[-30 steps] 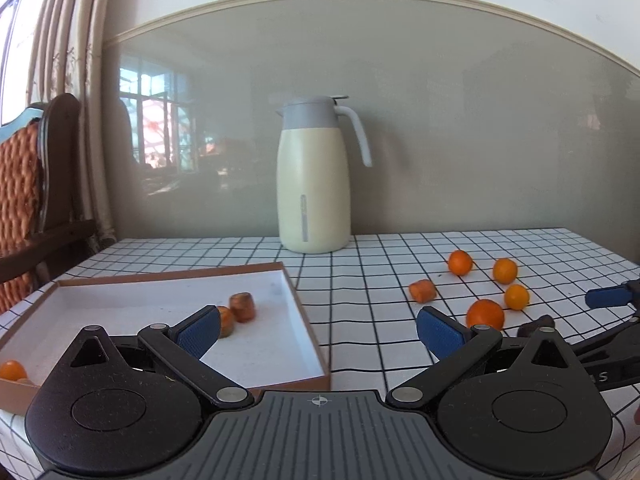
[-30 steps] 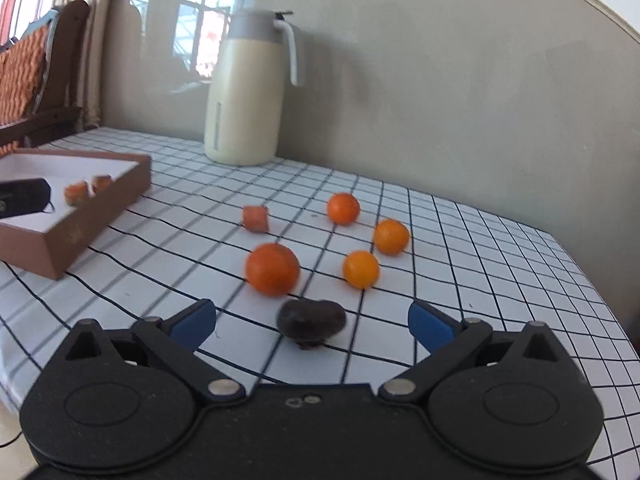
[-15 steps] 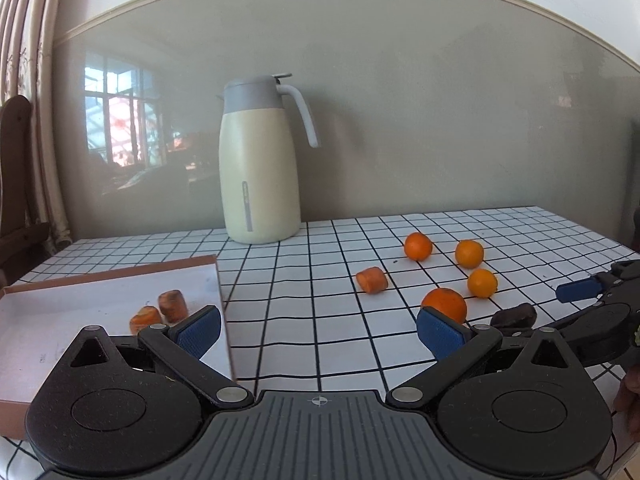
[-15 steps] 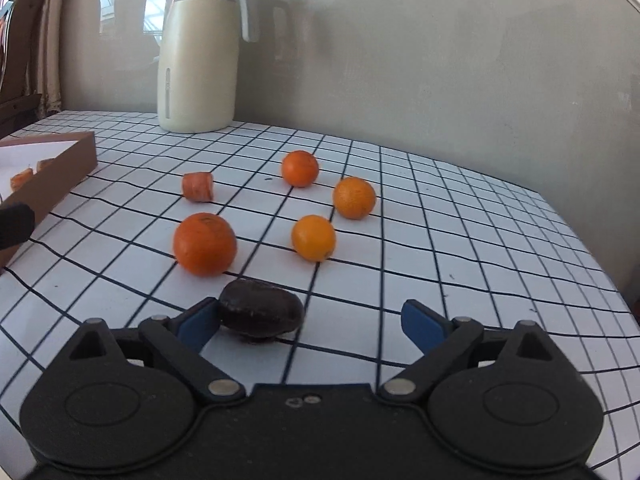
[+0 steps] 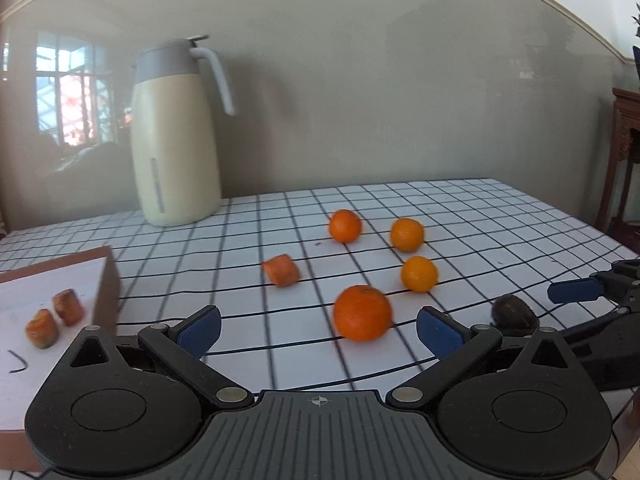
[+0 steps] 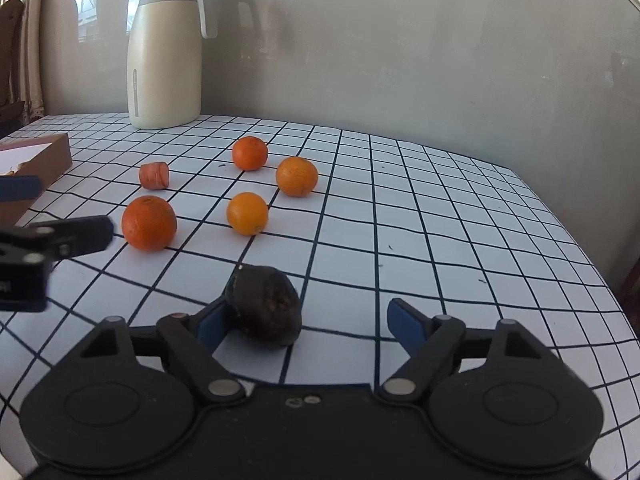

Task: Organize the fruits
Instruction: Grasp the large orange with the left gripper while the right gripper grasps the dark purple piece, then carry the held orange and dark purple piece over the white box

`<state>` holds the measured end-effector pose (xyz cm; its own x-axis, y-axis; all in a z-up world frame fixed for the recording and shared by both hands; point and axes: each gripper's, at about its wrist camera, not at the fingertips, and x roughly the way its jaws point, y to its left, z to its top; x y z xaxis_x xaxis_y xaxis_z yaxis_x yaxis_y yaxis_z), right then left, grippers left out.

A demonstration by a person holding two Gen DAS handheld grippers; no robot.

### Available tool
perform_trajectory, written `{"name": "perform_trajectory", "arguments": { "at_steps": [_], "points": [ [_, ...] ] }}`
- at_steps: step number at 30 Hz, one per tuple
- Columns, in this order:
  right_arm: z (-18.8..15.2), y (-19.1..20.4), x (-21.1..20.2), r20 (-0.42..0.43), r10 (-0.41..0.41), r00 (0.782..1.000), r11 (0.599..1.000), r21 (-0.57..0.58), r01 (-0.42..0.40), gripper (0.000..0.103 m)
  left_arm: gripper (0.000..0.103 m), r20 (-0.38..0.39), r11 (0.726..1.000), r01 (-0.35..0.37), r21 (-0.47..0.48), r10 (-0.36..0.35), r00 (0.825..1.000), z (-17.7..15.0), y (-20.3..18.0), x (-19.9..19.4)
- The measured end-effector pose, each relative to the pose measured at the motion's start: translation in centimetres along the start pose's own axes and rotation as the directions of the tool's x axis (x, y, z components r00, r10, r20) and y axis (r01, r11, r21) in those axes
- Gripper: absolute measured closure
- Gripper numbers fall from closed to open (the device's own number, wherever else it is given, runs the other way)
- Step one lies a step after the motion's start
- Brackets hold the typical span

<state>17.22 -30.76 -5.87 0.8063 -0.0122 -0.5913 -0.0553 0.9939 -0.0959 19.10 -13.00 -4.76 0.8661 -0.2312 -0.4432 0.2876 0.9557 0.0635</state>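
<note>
The right gripper (image 6: 308,322) is closing around the dark fruit (image 6: 266,306) near the table's (image 6: 460,216) front edge; only one pad touches. The left gripper (image 5: 318,332), open and empty, nears the big orange (image 5: 362,312). Next: finish the squeeze, then lift toward the tray (image 5: 108,280).

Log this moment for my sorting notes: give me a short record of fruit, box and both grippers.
on table: four oranges, largest; one carrot piece; dark fruit
in box: two carrot pieces
left gripper: open, empty, behind largest orange
right gripper: closing around dark fruit, one pad touching
backdrop: jug
</note>
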Motion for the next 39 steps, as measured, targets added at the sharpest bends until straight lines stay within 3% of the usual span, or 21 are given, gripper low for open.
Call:
{"name": "perform_trajectory", "arguments": {
  "at_steps": [4,6,10,14,19,21,25,39],
  "points": [
    [-0.2,-1.0,-0.3,0.008,0.007,1.0,1.0,0.017,-0.007,0.044,0.0,-0.028,1.0,0.021,0.022,-0.021,0.999,0.2,-1.6,1.4],
    [-0.3,-1.6,-0.4,0.009,0.006,1.0,0.999,0.031,-0.006,0.058,0.0,-0.044,0.999,0.028,0.027,-0.026,0.999,0.3,-2.2,2.1],
    [-0.4,-2.5,-0.4,0.013,0.016,1.0,0.999,0.051,-0.016,0.062,0.001,-0.067,0.999,0.03,0.034,-0.028,0.997,0.7,-3.0,3.0],
    [-0.5,-2.7,-0.5,0.018,0.013,1.0,0.999,0.049,-0.014,0.063,0.024,-0.127,0.999,0.036,0.036,-0.031,0.991,0.9,-3.4,4.3],
    [-0.4,-2.4,-0.6,0.031,0.006,0.999,0.999,0.034,-0.007,0.064,0.026,-0.148,0.999,0.036,0.019,-0.033,0.988,1.0,-3.2,5.0],
    [-0.3,-2.3,-0.4,0.023,0.015,1.0,0.999,0.039,-0.016,0.075,0.036,-0.164,0.999,0.038,0.032,-0.032,0.986,1.0,-3.3,5.2],
    [-0.1,-2.3,-0.3,0.021,0.008,1.0,0.999,0.044,-0.009,0.076,0.061,-0.153,0.998,0.065,0.024,-0.061,0.986,1.0,-3.2,5.1],
    [-0.1,-2.3,-1.0,0.037,-0.012,0.999,0.998,0.069,0.009,0.076,0.061,-0.139,0.997,0.064,0.051,-0.056,0.989,0.9,-3.7,4.0]
  ]
}}
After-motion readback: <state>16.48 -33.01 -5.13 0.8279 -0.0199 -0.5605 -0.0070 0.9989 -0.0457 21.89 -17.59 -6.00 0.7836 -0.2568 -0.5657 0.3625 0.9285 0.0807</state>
